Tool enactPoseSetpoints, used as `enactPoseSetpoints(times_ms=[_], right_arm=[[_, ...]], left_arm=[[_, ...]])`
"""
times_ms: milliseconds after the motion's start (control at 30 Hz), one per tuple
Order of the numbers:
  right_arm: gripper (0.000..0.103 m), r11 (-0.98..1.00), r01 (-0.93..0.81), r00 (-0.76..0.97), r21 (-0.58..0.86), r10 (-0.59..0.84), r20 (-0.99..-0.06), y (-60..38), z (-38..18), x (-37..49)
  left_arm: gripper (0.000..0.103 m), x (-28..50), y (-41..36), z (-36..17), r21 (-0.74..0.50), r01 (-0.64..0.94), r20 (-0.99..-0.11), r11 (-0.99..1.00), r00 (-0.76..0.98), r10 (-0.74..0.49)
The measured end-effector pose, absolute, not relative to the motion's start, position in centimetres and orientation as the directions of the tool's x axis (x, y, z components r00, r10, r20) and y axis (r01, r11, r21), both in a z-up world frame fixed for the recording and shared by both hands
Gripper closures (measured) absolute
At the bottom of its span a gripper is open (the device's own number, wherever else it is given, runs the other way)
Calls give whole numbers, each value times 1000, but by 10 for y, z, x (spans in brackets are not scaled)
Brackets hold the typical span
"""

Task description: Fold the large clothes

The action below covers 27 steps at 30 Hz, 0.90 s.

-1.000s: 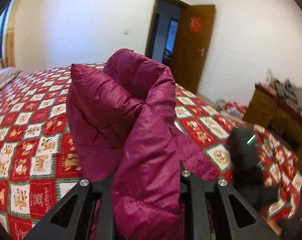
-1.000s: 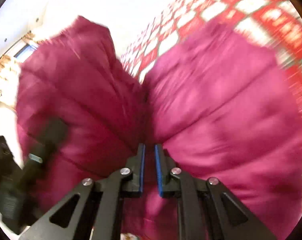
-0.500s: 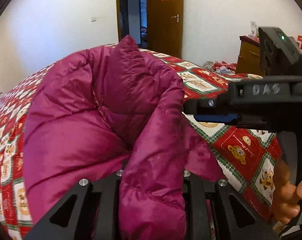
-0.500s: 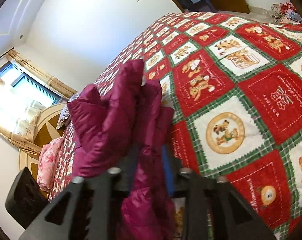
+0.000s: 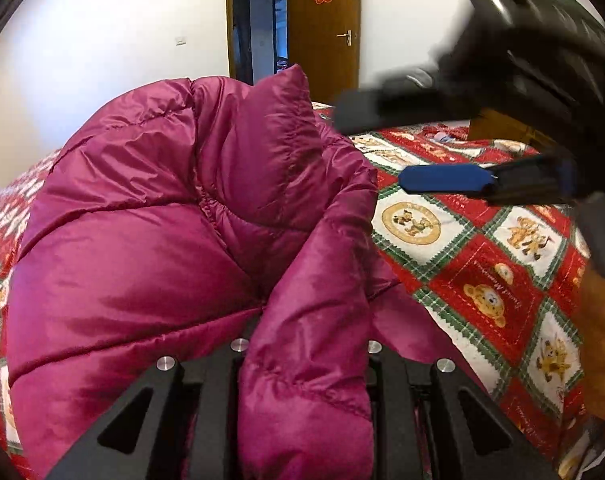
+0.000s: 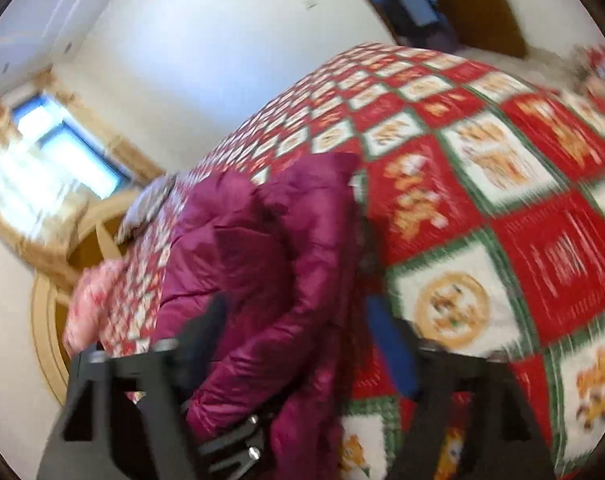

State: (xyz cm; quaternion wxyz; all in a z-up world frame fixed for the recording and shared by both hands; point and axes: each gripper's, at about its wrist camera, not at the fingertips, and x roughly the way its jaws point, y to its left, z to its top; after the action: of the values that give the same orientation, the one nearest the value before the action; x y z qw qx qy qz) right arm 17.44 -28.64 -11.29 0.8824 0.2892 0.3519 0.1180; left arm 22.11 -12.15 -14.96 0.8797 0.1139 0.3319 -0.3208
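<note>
Magenta quilted nylon, glossy and puffed into stitched channels, forms the down jacket (image 5: 150,248), which is heaped on the bed quilt (image 5: 474,276). A thick fold of the jacket is seen running between the 2 black fingers of the left gripper (image 5: 306,364), and the fingers are clamped on that fold. The bulk of the garment is shown rising ahead of and to the left of this gripper, with a pointed peak of fabric at the top.

In the left wrist view the right gripper (image 5: 386,144) is seen just right of the jacket, above the quilt, with 1 blue pad (image 5: 446,179) turned upward. Its jaws are opening and stand wide apart; in the blurred right wrist view a hanging fold of the jacket (image 6: 262,280) lies between them, and no pad is seen pressing on it.

The quilt is patterned in red and white squares with green plaid borders and bear motifs.
</note>
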Motion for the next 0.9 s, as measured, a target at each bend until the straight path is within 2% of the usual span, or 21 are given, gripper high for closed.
enactPoseSetpoints(times_ms=[67,100,167,233,433,567,667,767,900], right_arm=[[26,810,-31,701,586,435,-565,-277,-113,188],[47,812,-53,676,581,458,-578,-269,-114,198],[72,868,-32,642,496,398,-655,-258,-120,210],[78,898,-4,631,440,344,-696,-255,-124,214],[79,873,53,604,484,359,-712,-269,-147,216],[79,860,68,594,506,372,-713,-276,-157,217],[78,856,48,590,515,392,-706,-278,-160,217],[78,855,40,594,518,396,-700,-278,-160,215],[78,870,26,604,493,379,-701,-274,-159,210]], left_arm=[[83,218,-117,-148,-9,640,-658,768,575,-487],[82,217,-116,-147,-1,641,-654,767,580,-486],[77,211,-111,-143,4,648,-643,761,585,-495],[72,204,-107,-139,3,652,-646,758,579,-496],[61,159,-95,-117,100,669,-656,737,601,-457],[39,123,-63,-102,122,670,-607,733,634,-479],[39,120,-21,-85,24,686,-585,728,600,-546],[39,152,10,-57,-101,635,-557,766,602,-572],[38,242,33,-34,-275,455,-534,847,661,-528]])
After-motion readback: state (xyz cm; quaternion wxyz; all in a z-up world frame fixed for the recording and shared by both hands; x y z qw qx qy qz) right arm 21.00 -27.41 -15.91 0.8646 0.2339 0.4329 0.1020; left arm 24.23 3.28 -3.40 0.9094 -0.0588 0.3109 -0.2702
